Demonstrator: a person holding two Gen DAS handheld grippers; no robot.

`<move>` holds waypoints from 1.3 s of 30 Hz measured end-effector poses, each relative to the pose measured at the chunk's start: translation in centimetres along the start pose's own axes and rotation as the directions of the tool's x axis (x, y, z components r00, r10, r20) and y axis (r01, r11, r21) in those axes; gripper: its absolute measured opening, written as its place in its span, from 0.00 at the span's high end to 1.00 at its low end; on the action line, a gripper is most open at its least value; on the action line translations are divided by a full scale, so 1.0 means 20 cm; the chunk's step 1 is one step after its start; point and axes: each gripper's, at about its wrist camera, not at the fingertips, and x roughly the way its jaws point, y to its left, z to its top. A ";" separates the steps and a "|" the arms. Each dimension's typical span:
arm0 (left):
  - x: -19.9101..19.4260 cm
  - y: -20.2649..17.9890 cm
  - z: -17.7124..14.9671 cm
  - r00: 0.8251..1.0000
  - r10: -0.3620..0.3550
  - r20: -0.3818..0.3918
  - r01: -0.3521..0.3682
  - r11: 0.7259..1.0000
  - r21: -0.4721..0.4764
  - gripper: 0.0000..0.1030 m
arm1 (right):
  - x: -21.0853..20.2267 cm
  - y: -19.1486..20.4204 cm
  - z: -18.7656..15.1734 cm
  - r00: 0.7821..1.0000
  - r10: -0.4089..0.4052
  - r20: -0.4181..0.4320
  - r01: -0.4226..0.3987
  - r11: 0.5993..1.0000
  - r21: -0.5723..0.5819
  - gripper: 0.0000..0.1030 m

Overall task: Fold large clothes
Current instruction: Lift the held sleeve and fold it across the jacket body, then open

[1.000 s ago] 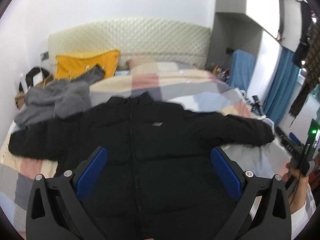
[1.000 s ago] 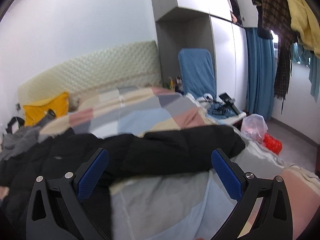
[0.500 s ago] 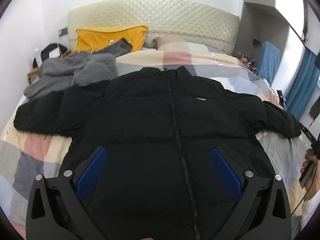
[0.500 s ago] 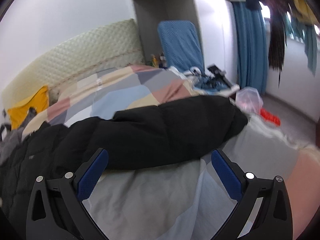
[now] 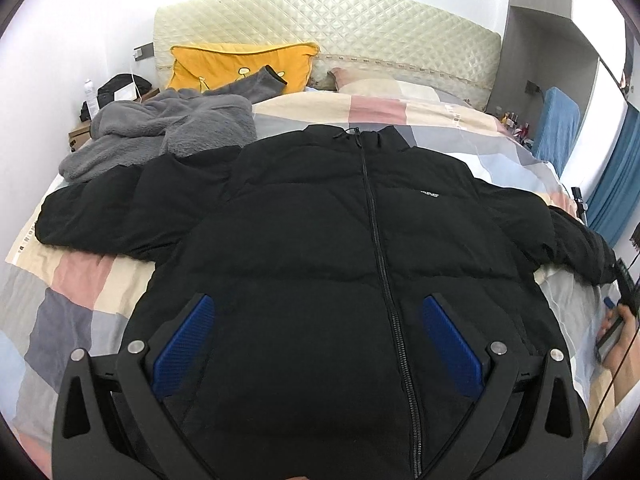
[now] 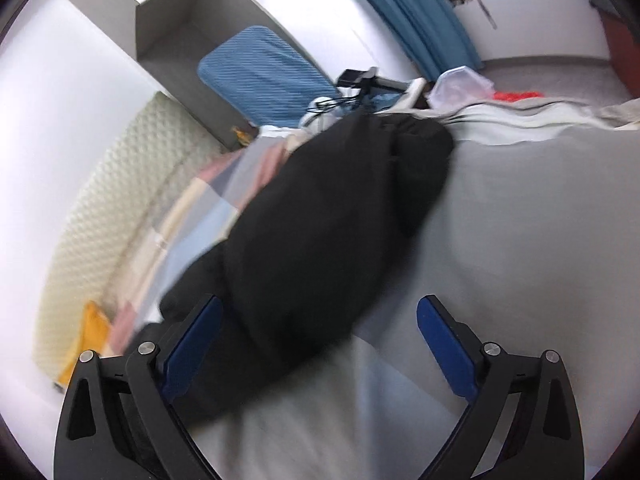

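Black jacket (image 5: pixel 320 240) flat on bed; right sleeve (image 6: pixel 320 220) motion-blurred.

- Bright, even room light in both views; soft shadows only.
- Left wrist view sharp, black jacket (image 5: pixel 360 248) so dark that folds barely register.
- Right wrist view smeared by motion blur, sleeve (image 6: pixel 328 232) and headboard (image 6: pixel 120 208) streaked.
- Heavy fisheye bending and black vignette at the corners.
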 end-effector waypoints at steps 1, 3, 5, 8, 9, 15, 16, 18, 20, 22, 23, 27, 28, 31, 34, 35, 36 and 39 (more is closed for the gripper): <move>0.01 0.00 -0.01 1.000 0.004 -0.002 -0.004 1.000 0.001 0.00 | 0.03 0.02 0.01 1.000 0.024 -0.003 -0.024 1.000 0.002 0.07; 0.02 -0.01 -0.01 1.000 0.010 -0.001 -0.010 1.000 0.001 0.00 | 0.09 0.05 0.01 0.998 0.052 -0.020 -0.052 0.999 -0.001 0.10; 0.04 -0.02 -0.02 1.000 0.025 0.012 -0.025 1.000 0.007 0.00 | 0.15 0.08 0.01 0.998 0.060 -0.030 -0.061 0.998 -0.026 0.12; 0.07 -0.04 -0.03 0.999 0.046 0.023 -0.046 0.999 0.025 0.00 | 0.21 0.10 0.02 0.997 0.066 -0.033 -0.067 0.997 -0.048 0.13; 0.09 -0.04 -0.03 0.999 0.048 0.021 -0.048 0.998 0.028 0.00 | 0.22 0.10 0.02 0.997 0.063 -0.034 -0.064 0.997 -0.053 0.15; 0.20 -0.02 -0.04 0.999 0.041 -0.022 -0.041 0.999 0.014 0.00 | 0.27 0.08 0.10 0.996 0.091 -0.005 -0.091 0.995 -0.030 0.41; 0.21 -0.01 -0.04 0.999 0.032 -0.031 -0.032 0.999 0.002 0.00 | 0.27 0.10 0.12 0.997 0.082 -0.006 -0.082 0.995 -0.049 0.46; 0.24 0.01 -0.05 0.999 0.020 -0.047 -0.021 1.000 -0.019 0.00 | 0.25 0.16 0.16 0.997 0.076 0.007 -0.075 0.993 -0.092 0.64; 0.25 0.02 -0.05 0.998 0.027 -0.064 -0.030 0.999 -0.036 0.00 | 0.19 0.26 0.19 0.996 0.074 0.053 -0.065 0.983 -0.169 0.73; 0.26 0.02 -0.04 0.995 0.036 -0.096 -0.041 0.998 -0.052 0.00 | 0.14 0.38 0.21 0.993 0.077 0.085 -0.056 0.972 -0.229 0.81; 0.25 0.02 -0.05 0.994 0.033 -0.101 -0.039 0.998 -0.056 0.00 | 0.12 0.42 0.21 0.992 0.085 0.095 -0.060 0.968 -0.243 0.85; 0.20 0.01 -0.03 0.997 0.033 -0.073 -0.037 0.998 -0.047 0.00 | 0.03 0.58 0.22 0.985 0.096 0.146 -0.051 0.956 -0.288 0.89; 0.19 0.01 -0.03 0.997 0.041 -0.061 -0.044 0.998 -0.036 0.00 | 0.00 0.62 0.21 0.981 0.094 0.167 -0.040 0.952 -0.302 0.89; 0.17 0.00 -0.02 0.994 0.101 -0.049 -0.100 0.995 0.014 0.00 | -0.08 0.79 0.18 0.974 0.114 0.195 -0.039 0.935 -0.352 0.90; 0.16 -0.02 -0.02 0.989 0.146 -0.024 -0.144 0.987 0.072 0.00 | -0.19 1.03 0.12 0.959 0.175 0.223 -0.057 0.890 -0.452 0.90; 0.16 -0.02 -0.02 0.989 0.147 -0.024 -0.145 0.986 0.084 0.00 | -0.23 1.10 0.10 0.954 0.198 0.224 -0.069 0.875 -0.478 0.90; 0.15 -0.01 -0.02 0.988 0.153 -0.020 -0.150 0.984 0.097 0.00 | -0.28 1.23 0.07 0.948 0.230 0.219 -0.087 0.851 -0.519 0.91; 0.11 0.02 -0.01 0.986 0.165 0.004 -0.164 0.980 0.111 0.00 | -0.38 1.51 0.00 0.937 0.283 0.206 -0.103 0.786 -0.610 0.91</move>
